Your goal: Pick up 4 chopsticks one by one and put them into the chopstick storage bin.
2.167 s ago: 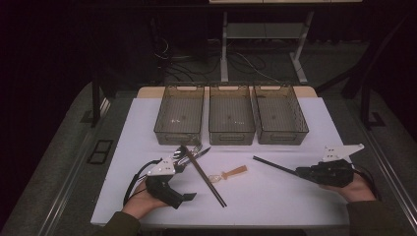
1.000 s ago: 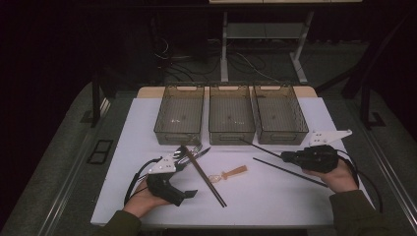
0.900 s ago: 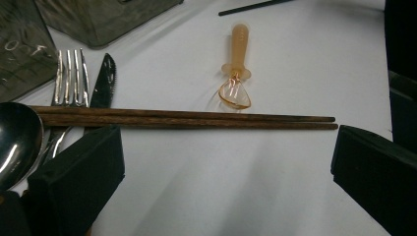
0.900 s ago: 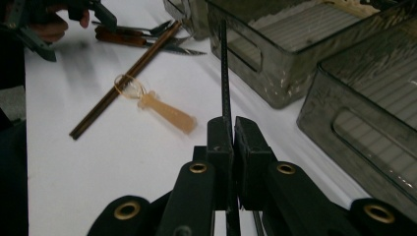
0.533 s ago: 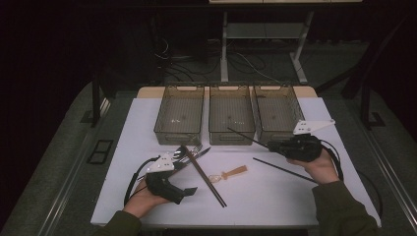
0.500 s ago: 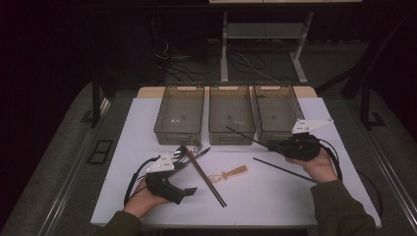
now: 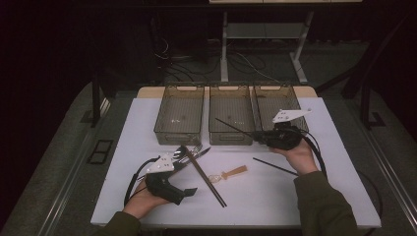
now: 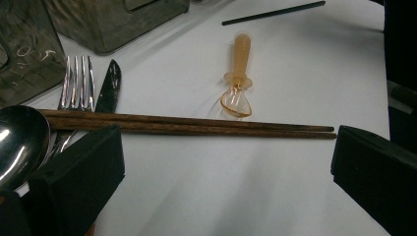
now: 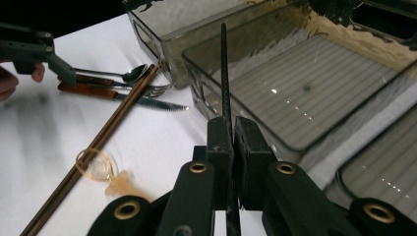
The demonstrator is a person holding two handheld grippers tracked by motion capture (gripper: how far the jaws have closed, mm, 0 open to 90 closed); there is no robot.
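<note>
Left hand-held gripper (image 7: 189, 191) rests low on the desk (image 7: 344, 196), jaws spread, nothing between them; brown chopsticks (image 8: 196, 124) lie just ahead. Right hand-held gripper (image 9: 230, 142) (jaws pressed together) pinches a black chopstick (image 9: 224, 69), tip reaching over the middle bin (image 7: 231, 114). Second black chopstick (image 7: 275, 166) lies flat beside that hand

On the white table stand 3 clear smoky plastic bins (image 7: 179, 114) in a row. There are 2 thin black chopsticks (image 7: 274, 165), 2 brown wooden chopsticks (image 8: 196, 124), 1 silver metal spoon (image 8: 17, 142), 1 silver fork (image 8: 76, 81) and 1 serrated knife (image 8: 109, 88). There is also 1 small orange-handled clear plastic scoop (image 8: 237, 73).
</note>
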